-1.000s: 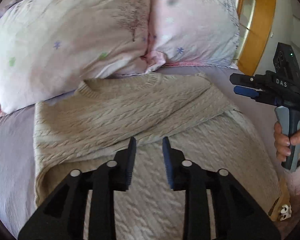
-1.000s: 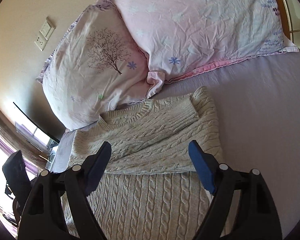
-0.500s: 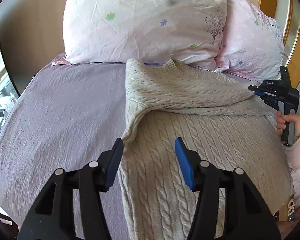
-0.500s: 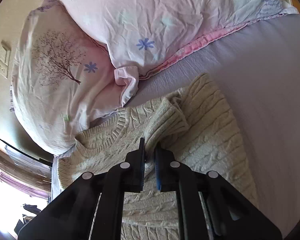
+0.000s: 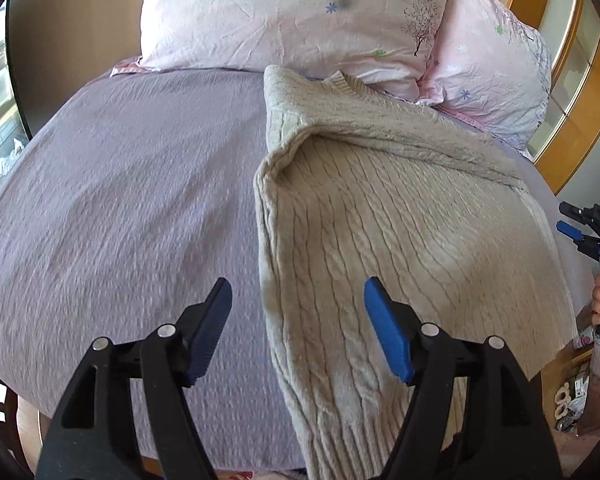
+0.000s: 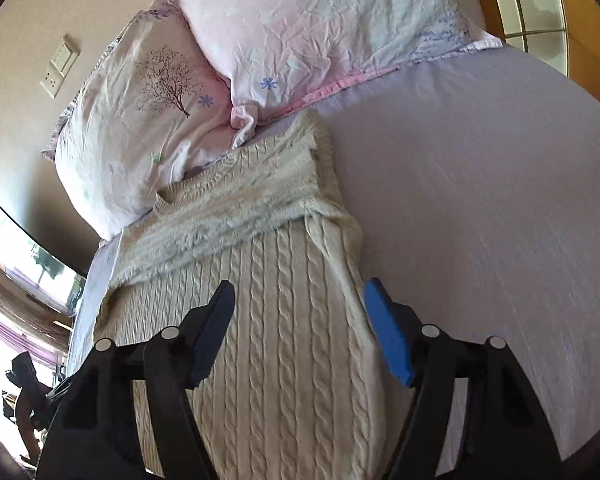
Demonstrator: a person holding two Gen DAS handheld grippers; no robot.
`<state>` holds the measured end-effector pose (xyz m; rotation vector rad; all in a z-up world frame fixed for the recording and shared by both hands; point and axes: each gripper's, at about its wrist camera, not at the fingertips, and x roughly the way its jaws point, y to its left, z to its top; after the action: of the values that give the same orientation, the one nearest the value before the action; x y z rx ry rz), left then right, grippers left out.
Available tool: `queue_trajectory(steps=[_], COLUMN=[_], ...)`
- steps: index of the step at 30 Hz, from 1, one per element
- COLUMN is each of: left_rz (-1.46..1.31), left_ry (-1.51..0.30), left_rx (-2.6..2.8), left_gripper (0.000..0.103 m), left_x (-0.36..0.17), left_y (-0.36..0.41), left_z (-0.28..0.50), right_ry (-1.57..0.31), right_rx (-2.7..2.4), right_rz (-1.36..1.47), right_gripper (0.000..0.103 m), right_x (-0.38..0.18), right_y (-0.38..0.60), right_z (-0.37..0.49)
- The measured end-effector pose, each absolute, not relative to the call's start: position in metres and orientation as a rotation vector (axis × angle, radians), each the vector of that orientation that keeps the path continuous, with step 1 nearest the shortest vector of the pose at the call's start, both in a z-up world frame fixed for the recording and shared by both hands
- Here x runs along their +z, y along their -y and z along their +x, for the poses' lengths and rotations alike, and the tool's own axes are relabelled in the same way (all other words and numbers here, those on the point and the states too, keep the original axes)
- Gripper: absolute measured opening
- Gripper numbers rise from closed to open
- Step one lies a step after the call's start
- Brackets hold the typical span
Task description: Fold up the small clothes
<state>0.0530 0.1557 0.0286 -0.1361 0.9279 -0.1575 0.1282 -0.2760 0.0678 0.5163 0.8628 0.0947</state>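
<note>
Right hand-held gripper (image 6: 298, 320): fingers wide apart now, empty; half second ago pinched shut on sleeve cuff. Sleeve released, lies folded across sweater (image 6: 260, 280) chest, centre frame. Left hand-held gripper (image 5: 296, 320): also apart, empty, over sweater's left edge, lower centre. Sweater flat on bed (image 5: 120, 200) below pillows (image 5: 292, 12). Sleeve fold likely done; body fold next.
</note>
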Motion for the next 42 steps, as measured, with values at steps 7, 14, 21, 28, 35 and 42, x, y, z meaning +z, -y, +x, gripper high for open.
queue_trajectory(steps=[7, 14, 21, 28, 35, 42], left_rz=[-0.144, -0.184, -0.304, -0.379, -0.357, -0.395], left_ry=[-0.905, -0.923, -0.939, -0.761, -0.792, -0.881], left_rx=[-0.22, -0.277, -0.346, -0.196, 0.047, -0.169], left_gripper=[0.05, 0.025, 0.011, 0.006, 0.0, 0.018], left_x=[0.021, 0.019, 0.03, 0.096, 0.091, 0.067], left_y=[-0.146, -0.14, -0.15, -0.184, -0.192, -0.196], left_z=[0.015, -0.012, 0.006, 0.118, 0.293, 0.301], right_ry=[-0.965, -1.009, -0.756, -0.58, -0.672, -0.732], right_rx=[0.155, 0.44, 0.555, 0.489, 0.271, 0.205], right_rz=[0.517, 0.578, 0.693, 0.855, 0.954, 0.943], right_gripper=[0.039, 0.01, 0.009, 0.009, 0.009, 0.009], right_x=[0.039, 0.023, 0.071, 0.106, 0.061, 0.027], right_y=[0.275, 0.254, 0.267, 0.301, 0.303, 0.295], right_z=[0.069, 0.03, 0.043, 0.139, 0.301, 0.333])
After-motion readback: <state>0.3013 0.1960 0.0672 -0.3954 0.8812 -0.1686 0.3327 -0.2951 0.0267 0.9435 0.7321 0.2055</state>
